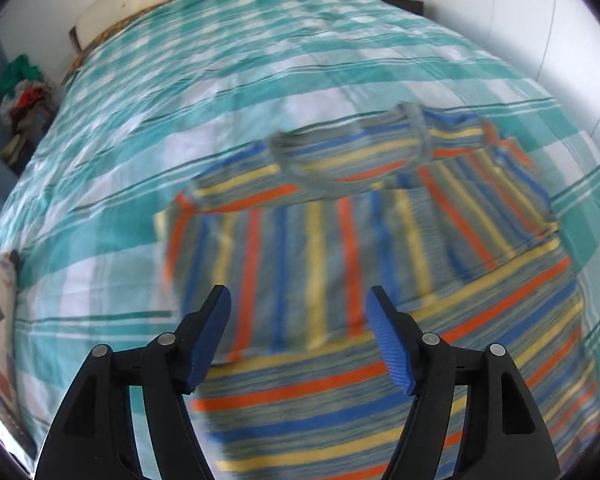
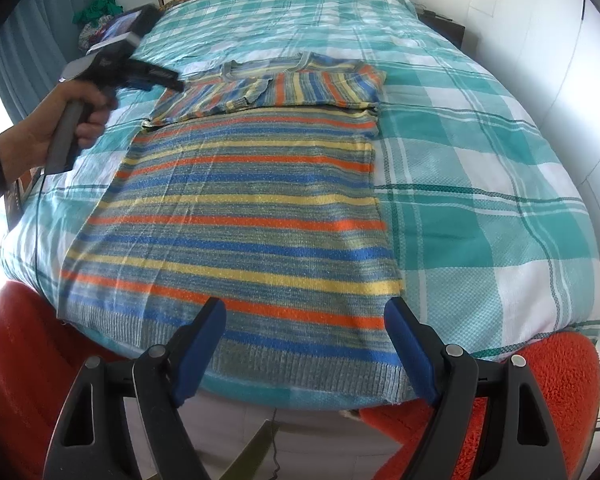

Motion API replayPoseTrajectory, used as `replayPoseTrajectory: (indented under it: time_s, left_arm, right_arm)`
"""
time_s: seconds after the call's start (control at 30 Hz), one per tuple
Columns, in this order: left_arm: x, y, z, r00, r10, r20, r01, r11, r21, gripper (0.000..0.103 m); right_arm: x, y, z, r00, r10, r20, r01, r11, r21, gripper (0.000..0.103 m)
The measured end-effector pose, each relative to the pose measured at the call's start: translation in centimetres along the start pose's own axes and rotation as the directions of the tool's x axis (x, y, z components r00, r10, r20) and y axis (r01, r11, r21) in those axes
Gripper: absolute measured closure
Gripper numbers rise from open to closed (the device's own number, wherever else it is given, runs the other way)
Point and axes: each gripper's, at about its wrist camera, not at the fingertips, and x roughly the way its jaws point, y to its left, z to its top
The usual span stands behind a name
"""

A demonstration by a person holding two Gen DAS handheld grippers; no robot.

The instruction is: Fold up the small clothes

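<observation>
Covering the bed, a teal checked bedspread is carrying the striped sweater, lying flat with sleeves folded in. We are holding both grippers, left and right, apart and empty; next we are probably gripping the near hem.

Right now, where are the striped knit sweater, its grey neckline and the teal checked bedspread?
Striped knit sweater (image 2: 240,216): right wrist view, middle of its flat body.
Grey neckline (image 1: 352,148): left wrist view, inside the ribbed collar loop.
Teal checked bedspread (image 2: 480,184): right wrist view, bare stretch right of the sweater.
</observation>
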Motion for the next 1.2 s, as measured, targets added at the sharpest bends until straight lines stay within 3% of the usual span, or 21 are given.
replayPoseTrajectory:
  time_s: [0.13,0.2,0.33,0.6,0.97,1.2]
  left_arm:
    - [3.7,-2.7,-1.2,0.996,0.011,-0.090,-0.012,1.000,-0.016,0.030]
    - [4.4,-3.6,-2.6,0.995,0.049,-0.086,-0.047,0.999,0.025,0.030]
    - [2.5,-4.1,-3.4,0.994,0.071,-0.078,-0.065,0.995,0.074,0.027]
    - [-6.0,-3.8,-7.7,0.999,-0.032,0.036,0.031,0.998,0.046,0.014]
    - [-10.3,-4.3,-16.3,0.996,-0.093,-0.003,0.093,0.994,-0.050,0.014]
    - [-12.4,-3.5,-18.7,0.993,-0.117,-0.011,0.114,0.984,-0.139,0.014]
  right_arm:
    - [-0.4,-0.2,-0.1,1.000,-0.008,0.011,0.007,1.000,0.002,0.022]
    - [-0.8,-0.7,-0.1,1.000,-0.017,0.020,0.017,1.000,0.016,0.022]
    - [-1.1,-1.6,-0.1,0.999,-0.046,0.027,0.045,0.998,0.048,0.022]
    - [-1.6,-1.8,0.1,0.994,-0.104,0.043,0.101,0.994,0.051,0.022]
    - [-1.5,-0.2,-0.1,0.985,-0.167,0.038,0.167,0.986,0.005,0.022]
    - [-2.0,0.9,-0.3,0.982,-0.178,0.055,0.180,0.983,-0.026,0.022]
